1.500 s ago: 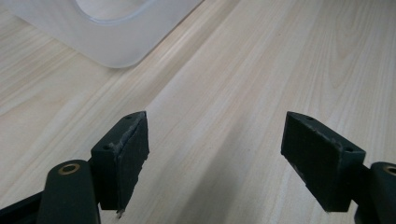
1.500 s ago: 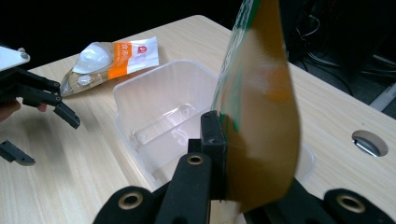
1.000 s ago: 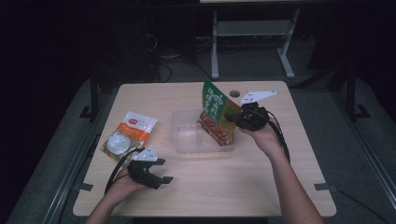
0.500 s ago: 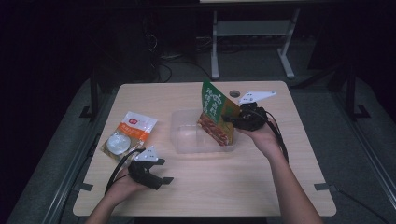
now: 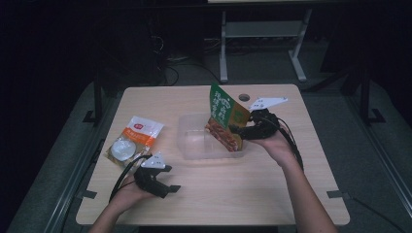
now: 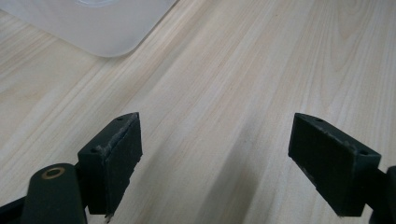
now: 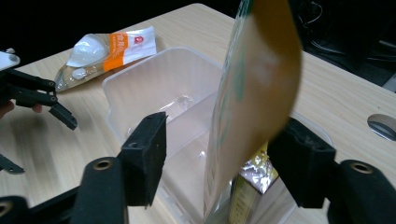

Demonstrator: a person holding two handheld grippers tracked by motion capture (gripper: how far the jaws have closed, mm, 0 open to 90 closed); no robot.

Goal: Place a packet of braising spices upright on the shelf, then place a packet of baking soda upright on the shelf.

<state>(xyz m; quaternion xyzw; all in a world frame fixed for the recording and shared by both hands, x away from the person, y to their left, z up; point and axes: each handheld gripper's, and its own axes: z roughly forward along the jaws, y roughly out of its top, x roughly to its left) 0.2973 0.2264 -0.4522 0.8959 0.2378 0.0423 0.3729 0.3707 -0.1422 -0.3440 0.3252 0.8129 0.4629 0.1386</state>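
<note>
Since the earlier picture, the right claw [image 5: 243, 130] has let go: its jaws have just been opening, and the green snack bag [image 5: 226, 116] stands between them with no pad pressing on it. The bag has hardly moved. It stands on end, tilted, with its bottom inside the clear box [image 5: 194, 141] at the box's right end, and its top sticks up above the rim. In the right gripper view the bag [image 7: 252, 93] sits between the two black jaws, with a gap on the left side.

To do this step well, I think the hand should pull back slowly and straight, so a jaw does not catch the bag and tip it out of the box.

The left claw [image 5: 163, 182] rests low on the near left of the desk [image 5: 272, 194], spread wide and holding nothing. An orange and white pouch [image 5: 133, 138] lies flat to the left of the box, well apart from it.

The desk is pale wood with a small round hole [image 5: 244, 96] at the far edge. The room around it is dark, with a white frame [image 5: 262, 36] standing behind.
</note>
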